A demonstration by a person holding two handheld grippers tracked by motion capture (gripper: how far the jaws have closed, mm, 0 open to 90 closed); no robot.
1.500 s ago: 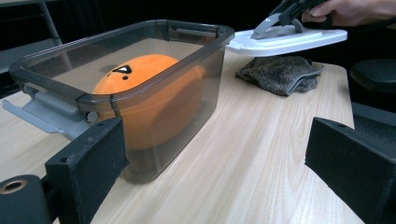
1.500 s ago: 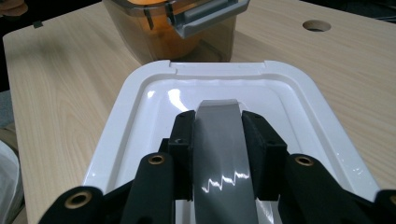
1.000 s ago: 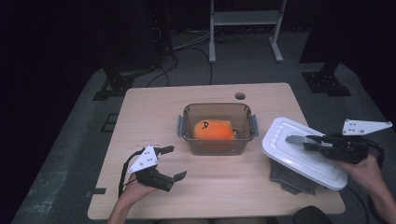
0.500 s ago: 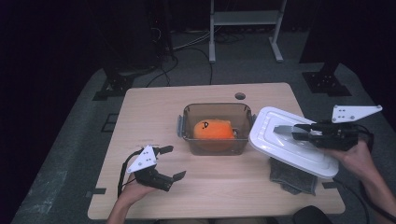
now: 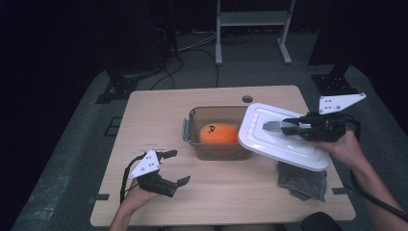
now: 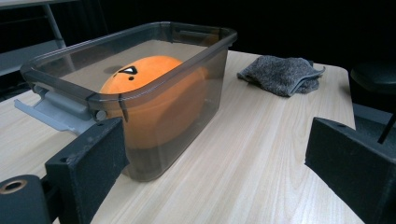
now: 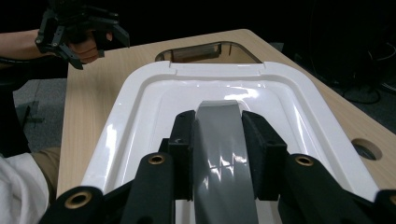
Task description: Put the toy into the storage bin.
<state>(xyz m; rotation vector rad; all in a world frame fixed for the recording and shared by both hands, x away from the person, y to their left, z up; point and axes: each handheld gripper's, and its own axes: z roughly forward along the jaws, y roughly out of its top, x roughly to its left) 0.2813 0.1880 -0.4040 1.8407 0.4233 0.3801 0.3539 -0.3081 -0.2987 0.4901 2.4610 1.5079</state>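
A smoky clear plastic box (image 5: 192, 120) (image 6: 154, 35) stands mid-table with an orange round toy (image 5: 219, 133) (image 6: 154, 100) inside. Its white lid (image 5: 269, 125) (image 7: 140, 112) hangs tilted in the air, its left edge over the box's right end. My right gripper (image 5: 284, 127) (image 7: 219, 154) is shut on the lid's grey handle (image 7: 224, 140). My left gripper (image 5: 175, 167) (image 6: 215, 154) rests open near the front left of the table, jaws wide apart with nothing between them, pointing at the box.
A folded grey cloth (image 5: 302, 180) (image 6: 280, 74) lies on the table's front right, below the lid. A round cable hole (image 5: 247, 99) (image 7: 366, 149) sits at the back of the tabletop. A white metal stand (image 5: 250, 19) is on the floor behind the table.
My right gripper has carried the lid left and upward, from above the cloth to partly over the box. The left gripper has stayed still.
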